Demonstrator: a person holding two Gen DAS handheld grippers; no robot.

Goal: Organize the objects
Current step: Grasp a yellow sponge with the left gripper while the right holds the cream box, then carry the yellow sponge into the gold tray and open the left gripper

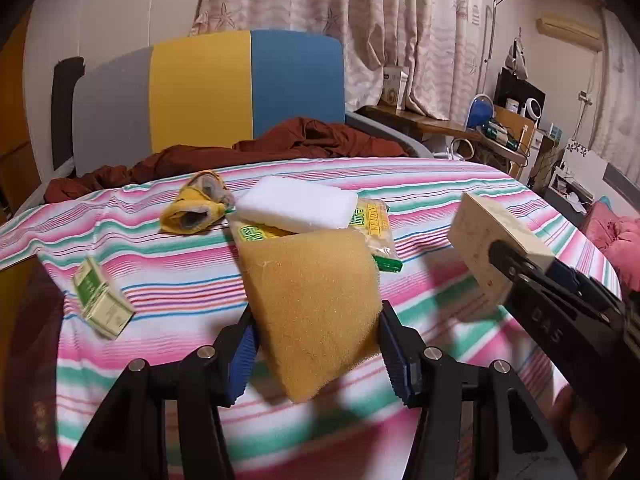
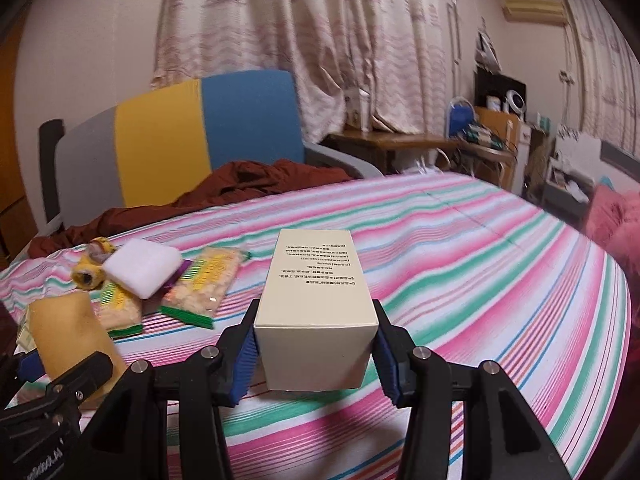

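Note:
My left gripper (image 1: 316,320) is shut on a tan sponge (image 1: 312,288), which it holds tilted just above the striped cloth (image 1: 168,280). The blue pads press on both sides of the sponge. My right gripper (image 2: 316,312) is shut on a cream carton (image 2: 312,280) with printed text on top, held lengthways above the cloth. In the left wrist view that carton (image 1: 480,240) hangs to the right of the sponge. In the right wrist view the sponge (image 2: 68,328) shows at the lower left.
A white foam block (image 1: 298,202) lies on snack packets (image 1: 378,232) behind the sponge. A rolled yellow cloth (image 1: 196,208) and a small green-and-white box (image 1: 102,300) lie to the left. A brown garment (image 1: 280,144) and a colourful chair (image 1: 200,92) stand behind.

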